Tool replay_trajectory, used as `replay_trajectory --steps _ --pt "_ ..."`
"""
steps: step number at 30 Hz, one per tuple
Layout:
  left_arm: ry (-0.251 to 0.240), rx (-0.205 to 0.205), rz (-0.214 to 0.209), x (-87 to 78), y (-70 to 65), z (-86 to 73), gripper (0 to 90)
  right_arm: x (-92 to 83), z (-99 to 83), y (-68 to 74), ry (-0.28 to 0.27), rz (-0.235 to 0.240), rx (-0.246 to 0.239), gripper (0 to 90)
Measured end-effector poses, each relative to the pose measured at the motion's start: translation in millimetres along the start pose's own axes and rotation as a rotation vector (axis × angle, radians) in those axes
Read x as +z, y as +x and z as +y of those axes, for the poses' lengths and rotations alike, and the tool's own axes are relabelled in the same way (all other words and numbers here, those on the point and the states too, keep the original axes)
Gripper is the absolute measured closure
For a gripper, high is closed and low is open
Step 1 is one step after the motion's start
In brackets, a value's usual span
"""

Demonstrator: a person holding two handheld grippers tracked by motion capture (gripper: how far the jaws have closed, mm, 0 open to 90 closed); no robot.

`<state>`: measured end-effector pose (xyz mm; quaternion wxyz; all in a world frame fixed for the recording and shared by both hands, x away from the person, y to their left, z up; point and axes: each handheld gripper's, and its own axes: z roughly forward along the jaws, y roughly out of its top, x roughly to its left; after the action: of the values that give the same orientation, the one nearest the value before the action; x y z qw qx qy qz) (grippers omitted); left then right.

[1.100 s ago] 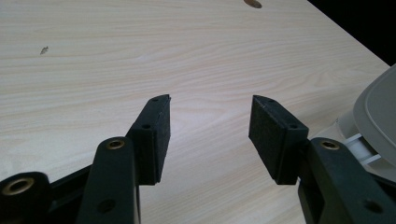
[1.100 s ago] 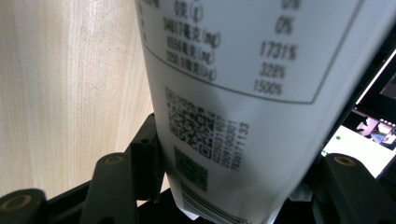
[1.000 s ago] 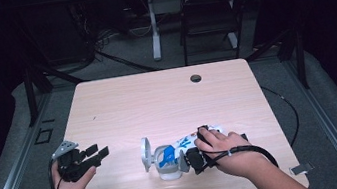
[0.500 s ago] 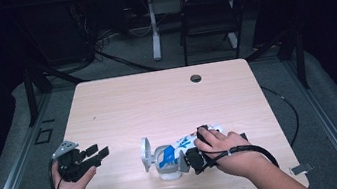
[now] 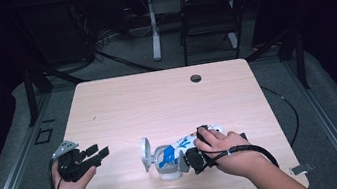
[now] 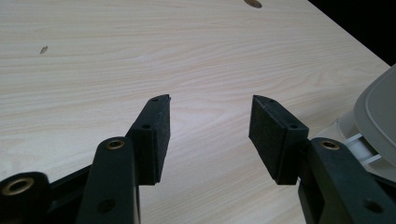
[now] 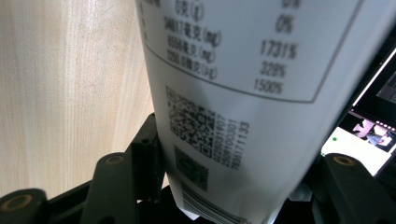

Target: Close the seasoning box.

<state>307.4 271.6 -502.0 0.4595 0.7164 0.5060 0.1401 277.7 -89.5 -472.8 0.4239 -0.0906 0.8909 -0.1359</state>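
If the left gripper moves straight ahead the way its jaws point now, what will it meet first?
Probably the white bottle's open flip lid: the open left gripper points toward it over bare table. Depth is unclear, so it might pass just beside it.

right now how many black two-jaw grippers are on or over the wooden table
2: the left black two-jaw gripper is over the near left of the light wooden table, jaws apart; the right black two-jaw gripper grips a white bottle near centre.

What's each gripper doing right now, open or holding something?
Left gripper: open, nothing between its jaws.
Right gripper: shut on the white bottle lying on the table.
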Motion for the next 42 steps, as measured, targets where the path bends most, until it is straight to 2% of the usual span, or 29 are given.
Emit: replay_trajectory --steps 42 --pt "0.0 -0.01 -0.003 -1.0 1.4 0.2 48.6 -2.0 1.5 -0.5 0.011 0.005 -0.006 43.8"
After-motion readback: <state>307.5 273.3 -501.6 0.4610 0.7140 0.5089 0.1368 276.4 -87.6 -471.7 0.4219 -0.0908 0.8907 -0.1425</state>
